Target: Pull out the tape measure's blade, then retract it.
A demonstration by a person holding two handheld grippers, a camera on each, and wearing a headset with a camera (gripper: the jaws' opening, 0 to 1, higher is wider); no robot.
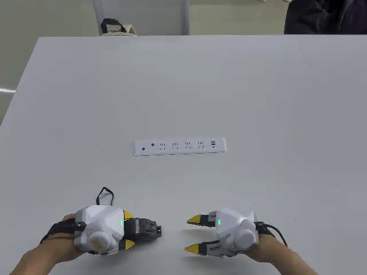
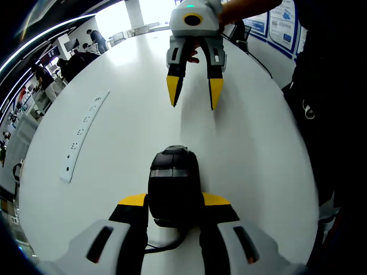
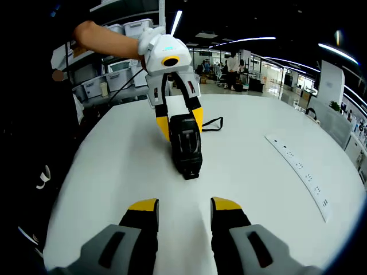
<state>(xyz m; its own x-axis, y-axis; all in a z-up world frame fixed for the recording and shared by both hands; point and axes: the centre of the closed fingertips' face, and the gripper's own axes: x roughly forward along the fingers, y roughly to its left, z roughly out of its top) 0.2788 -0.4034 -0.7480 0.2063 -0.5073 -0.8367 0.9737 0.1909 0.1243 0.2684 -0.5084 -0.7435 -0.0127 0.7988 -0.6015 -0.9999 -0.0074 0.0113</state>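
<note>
Left hand-held gripper (image 1: pixel 129 229): lay low at the near left of the surface, jaws pointing toward the other gripper. Its yellow-tipped jaws were closed in against the two sides of the tape measure, gripping the black case between them.
Right hand-held gripper (image 1: pixel 193 234): at the near right of the surface, facing the left one. Its jaws stood apart with nothing between them, and a clear gap separated their tips from the tape measure.
Tape measure (image 1: pixel 146 228): a black case between the left gripper's jaws, its front end sticking out past the yellow tips toward the right gripper. In the left gripper view it sat squarely between the two jaws. In the right gripper view it appeared to rest on the surface, though contact underneath could not be confirmed.
Strap (image 1: pixel 105 195): a thin black loop lying on the surface just behind the left gripper, on the far side. Where it joined could not be seen.
Power strip (image 1: pixel 180 146): a long white strip with a row of sockets, lying flat near the middle of the surface, well apart from both grippers and beyond them.
Surface (image 1: pixel 241 86): a broad, pale grey-white table top.
Hands: a hand (image 1: pixel 57 247) held the left gripper from behind, and another hand (image 1: pixel 269 249) held the right one.
</note>
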